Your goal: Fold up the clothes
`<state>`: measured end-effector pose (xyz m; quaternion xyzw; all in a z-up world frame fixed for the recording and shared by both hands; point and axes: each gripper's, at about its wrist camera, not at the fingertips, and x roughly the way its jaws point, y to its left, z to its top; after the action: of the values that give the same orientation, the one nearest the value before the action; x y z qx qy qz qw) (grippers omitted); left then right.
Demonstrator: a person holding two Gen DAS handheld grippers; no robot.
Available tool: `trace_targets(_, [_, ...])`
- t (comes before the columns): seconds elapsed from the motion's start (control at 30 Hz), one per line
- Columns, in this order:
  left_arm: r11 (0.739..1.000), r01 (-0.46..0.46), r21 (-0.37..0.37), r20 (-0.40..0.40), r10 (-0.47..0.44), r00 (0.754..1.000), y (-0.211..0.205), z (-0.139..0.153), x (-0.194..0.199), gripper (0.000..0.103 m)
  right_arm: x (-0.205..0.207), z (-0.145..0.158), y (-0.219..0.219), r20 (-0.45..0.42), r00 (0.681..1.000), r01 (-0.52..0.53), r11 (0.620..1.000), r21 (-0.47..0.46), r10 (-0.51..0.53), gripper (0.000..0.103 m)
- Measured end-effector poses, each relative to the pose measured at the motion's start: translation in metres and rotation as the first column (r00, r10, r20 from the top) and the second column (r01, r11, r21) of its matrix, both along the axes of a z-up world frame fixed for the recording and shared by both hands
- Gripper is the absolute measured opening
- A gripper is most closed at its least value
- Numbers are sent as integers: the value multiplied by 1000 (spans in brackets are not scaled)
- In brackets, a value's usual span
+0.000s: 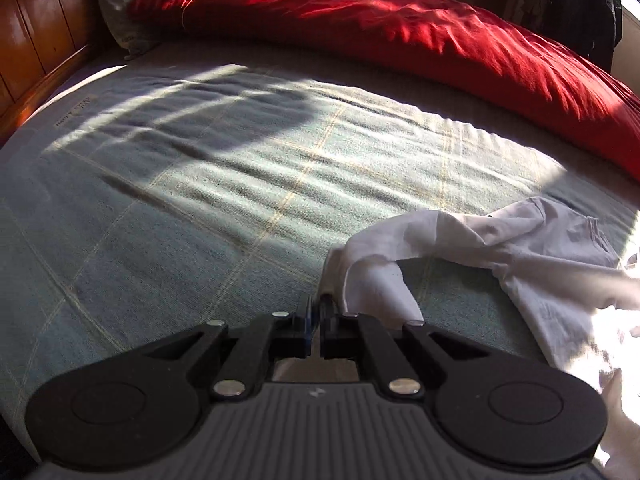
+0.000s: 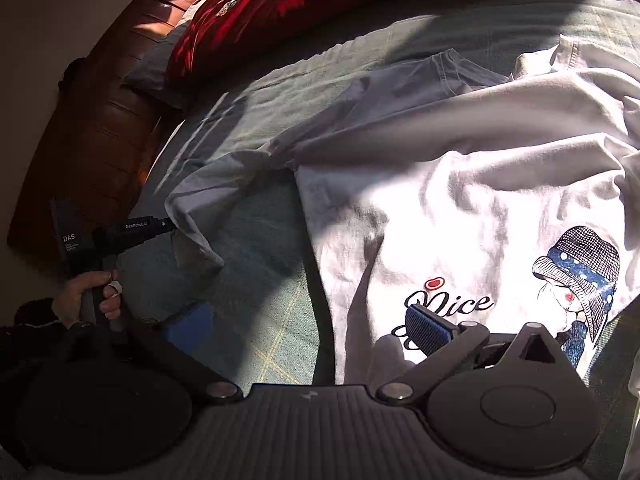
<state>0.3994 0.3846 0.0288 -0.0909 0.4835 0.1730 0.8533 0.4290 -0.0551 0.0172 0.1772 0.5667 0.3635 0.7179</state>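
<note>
My left gripper [image 1: 318, 314] is pinched together on the sleeve [image 1: 372, 276] of the white T-shirt [image 2: 460, 216], the cloth rising from my fingertips and trailing off toward 3 o'clock in the left wrist view. From the right wrist camera the same grip shows at 9 o'clock: the sleeve end drawn out sideways from the shirt's body, with my hand [image 2: 90, 292] around the handle below.

My right gripper [image 2: 312, 320] stands wide apart and holds nothing; its blue-padded finger [image 2: 426, 320] hangs over the printed front, just by the word "Nice", while the other finger sits in deep shadow at 8 o'clock.

The T-shirt lies print-up on the green checked bed [image 1: 200, 160], its body spread but rumpled, with ridges of cloth across the chest and the collar end bunched toward 1 o'clock. The red quilt [image 1: 360, 28] is heaped along the far side, well apart from the shirt.

As for progress, I judge the folding far from finished: no neat folded edge shows anywhere, and the sleeve I hold lies outside the body, not laid over it. The far sleeve is washed out by sun, so I cannot be sure how it lies. What remains, as I read it, is smoothing and folding the whole garment.
</note>
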Motion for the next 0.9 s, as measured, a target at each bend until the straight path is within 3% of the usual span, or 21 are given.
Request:
trace_targets(0.3, [983,39,180,-58,-29,998,62,-9,33,1,12,-2,36,6,1000,-26,999,-18,26,103])
trace_targets(0.5, [978,46,204,-50,-36,998,89,-13,61,3,16,-6,67,10,998,-55,998,-27,55,103])
trace_targets(0.57, [979,29,203,-49,-19,999,98,-15,66,14,17,-8,77,5,998,-62,998,-30,62,103])
trace_targets(0.7, [985,-1,172,-44,9,999,117,-20,70,16,18,-9,93,5,997,-82,996,-33,82,103])
trace_targets(0.8, [979,-67,195,-32,74,997,131,-21,69,31,20,-8,104,9,995,-97,995,-38,97,103])
trace_targets(0.83, [979,-98,178,-10,101,995,139,-20,66,41,20,-8,107,11,995,-102,994,-39,102,103])
trace_targets(0.9, [977,-164,136,25,162,987,155,-20,62,45,21,-7,113,14,994,-111,993,-42,111,103])
